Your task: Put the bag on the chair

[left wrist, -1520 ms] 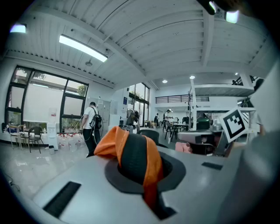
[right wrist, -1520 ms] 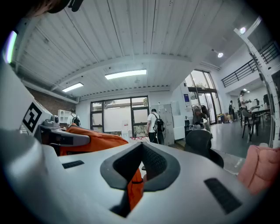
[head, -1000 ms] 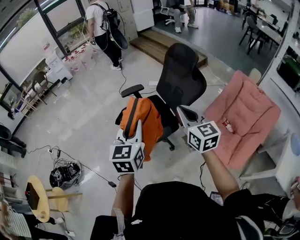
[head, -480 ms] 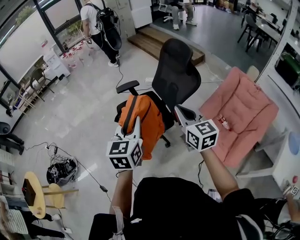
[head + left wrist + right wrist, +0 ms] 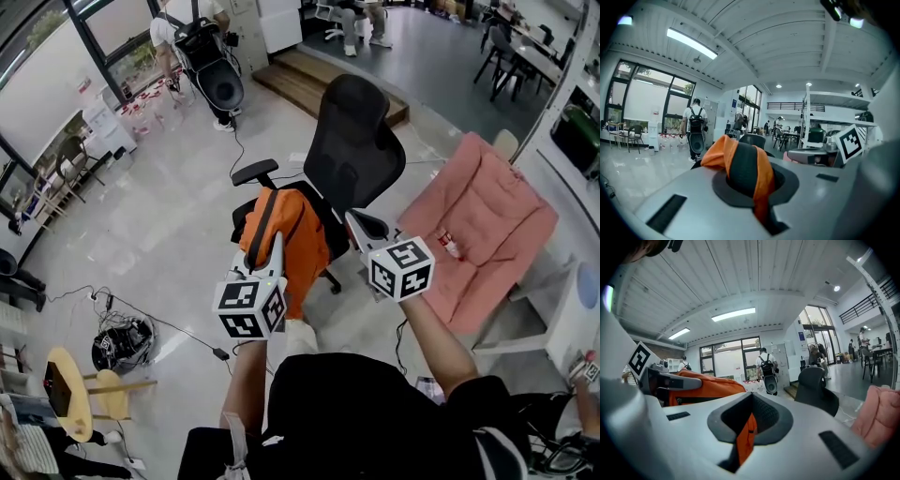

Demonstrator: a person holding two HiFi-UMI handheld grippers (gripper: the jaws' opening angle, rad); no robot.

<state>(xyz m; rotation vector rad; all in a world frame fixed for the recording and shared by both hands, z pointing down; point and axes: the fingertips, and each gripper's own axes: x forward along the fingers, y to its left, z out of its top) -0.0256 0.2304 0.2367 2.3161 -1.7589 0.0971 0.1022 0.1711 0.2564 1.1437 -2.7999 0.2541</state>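
An orange bag with a black strap hangs in the air in front of the black office chair, over the seat's front left edge. My left gripper is shut on the bag's top strap. To the bag's right, my right gripper has its jaws closed, and a strip of orange fabric shows pinched in their slot. The chair's backrest stands ahead in the right gripper view. The seat is mostly hidden behind the bag.
A pink padded cushion lies right of the chair. A person with a black backpack bends over at the back left, near a wooden step. Cables and a black bundle lie on the floor at left, by a yellow stool.
Bag and both grippers have edged slightly closer to the chair. The person at the back has bent forward. A shoe now shows below the bag.
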